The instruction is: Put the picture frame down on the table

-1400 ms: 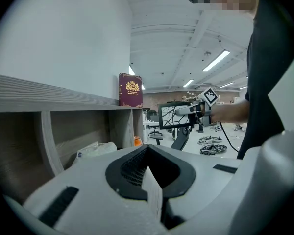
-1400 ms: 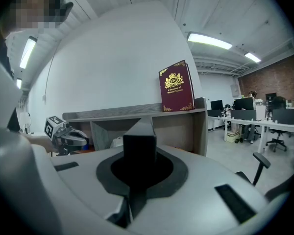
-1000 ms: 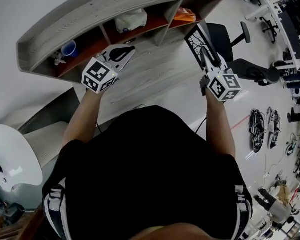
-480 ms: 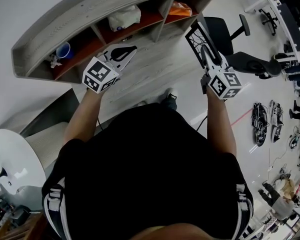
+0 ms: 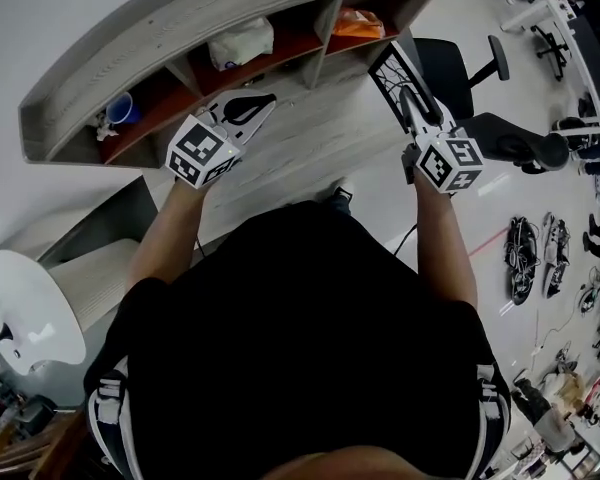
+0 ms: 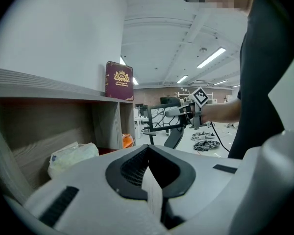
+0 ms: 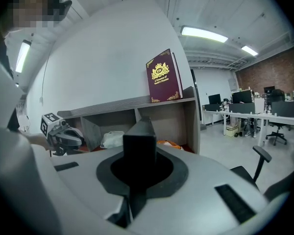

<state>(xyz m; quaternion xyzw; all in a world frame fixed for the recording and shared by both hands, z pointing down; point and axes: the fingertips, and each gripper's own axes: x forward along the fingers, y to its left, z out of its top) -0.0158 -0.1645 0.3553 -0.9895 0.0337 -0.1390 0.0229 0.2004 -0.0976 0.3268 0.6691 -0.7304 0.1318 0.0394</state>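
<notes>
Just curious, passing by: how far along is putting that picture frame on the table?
Done: the picture frame is gripped in the fingers of the right gripper. In hand: it is held up, off the wooden table. To do: setting it down and letting go. The left gripper is shut, empty.

Matt frame (image 5: 392, 76) — wood-grain shelf (image 5: 180, 28).

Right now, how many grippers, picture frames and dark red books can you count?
Grippers: 2 (left gripper, right gripper)
Picture frame: 1 (picture frame, clamped in the right gripper)
Dark red book: 1 (book, standing on top of the shelf)
Total: 4
</notes>
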